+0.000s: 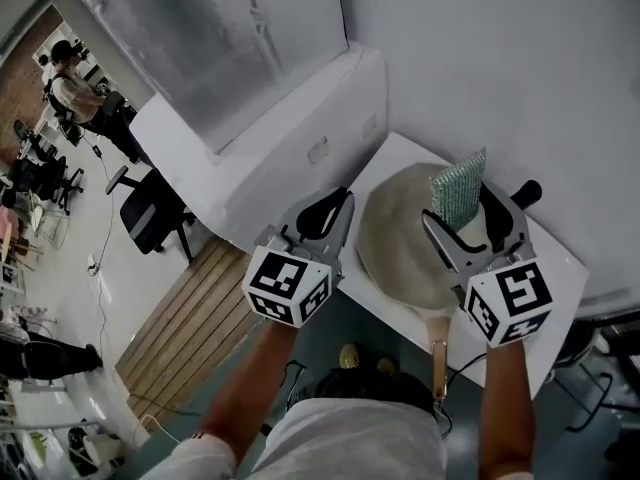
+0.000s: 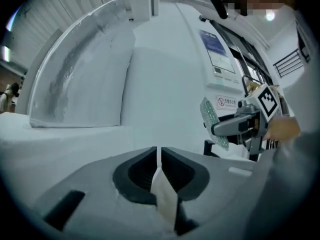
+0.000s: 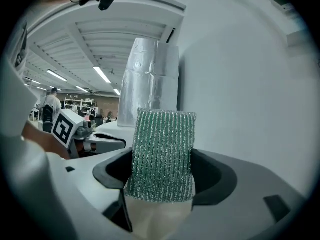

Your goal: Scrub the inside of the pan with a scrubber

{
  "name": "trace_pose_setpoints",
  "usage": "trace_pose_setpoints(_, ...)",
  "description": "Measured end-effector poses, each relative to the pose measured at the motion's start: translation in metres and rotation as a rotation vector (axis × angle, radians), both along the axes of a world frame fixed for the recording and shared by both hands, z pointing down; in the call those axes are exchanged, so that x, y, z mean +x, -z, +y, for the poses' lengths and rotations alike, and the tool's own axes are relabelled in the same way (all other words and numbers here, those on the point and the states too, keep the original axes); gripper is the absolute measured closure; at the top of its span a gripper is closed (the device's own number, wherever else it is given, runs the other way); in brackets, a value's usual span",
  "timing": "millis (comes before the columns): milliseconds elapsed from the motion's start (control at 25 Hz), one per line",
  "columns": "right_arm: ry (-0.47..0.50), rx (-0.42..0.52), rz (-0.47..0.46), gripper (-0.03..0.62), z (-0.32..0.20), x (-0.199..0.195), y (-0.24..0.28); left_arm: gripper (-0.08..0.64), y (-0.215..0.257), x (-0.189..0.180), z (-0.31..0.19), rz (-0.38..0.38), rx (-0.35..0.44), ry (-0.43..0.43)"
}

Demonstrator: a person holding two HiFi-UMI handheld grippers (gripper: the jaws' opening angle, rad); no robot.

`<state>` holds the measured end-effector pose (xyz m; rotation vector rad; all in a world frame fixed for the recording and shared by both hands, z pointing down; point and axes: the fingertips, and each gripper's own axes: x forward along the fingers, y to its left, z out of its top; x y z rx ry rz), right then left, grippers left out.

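While your right tongs (image 1: 470,218) are clamped on the green scrubber (image 1: 458,186), the scrubbing itself does not look begun: you seem to be in the approach. The scrubber shows over the far right rim of the pan (image 1: 395,243), and I judge it is in the air rather than touching.

Your left tongs (image 1: 338,203) are pressed together with nothing in them, and they hang just off the counter's (image 1: 560,268) left edge, beside the pan.

The pan lies on the counter between your two tongs. Its long axis runs from the pale round bowl to the wooden handle (image 1: 438,356), which points back toward you at the counter's near edge. The scrubber stands straight out of the right tongs, with its long side in line with them and its free end pointing away from you.

Next you probably need to tip the right tongs down so that the scrubber's free end meets the pan's inside. To steady the handle, your left tongs would first have to part.
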<state>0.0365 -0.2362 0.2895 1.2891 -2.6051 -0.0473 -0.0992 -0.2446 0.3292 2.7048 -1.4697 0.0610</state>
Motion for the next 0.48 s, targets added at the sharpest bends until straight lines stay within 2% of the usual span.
trace_pose_setpoints(160, -0.042, -0.048, 0.076, 0.240, -0.013, -0.005, -0.023, 0.529, -0.023, 0.003, -0.018, -0.021, -0.063, -0.033)
trace_pose_setpoints(240, -0.055, -0.081, 0.121, 0.240, -0.019, -0.007, -0.036, 0.480, -0.034, 0.006, -0.024, -0.025, -0.106, -0.047)
trace_pose_setpoints(480, -0.085, -0.173, 0.246, 0.239, -0.040, -0.006, -0.074, 0.421, -0.071, 0.012, -0.045, -0.067, -0.244, -0.042)
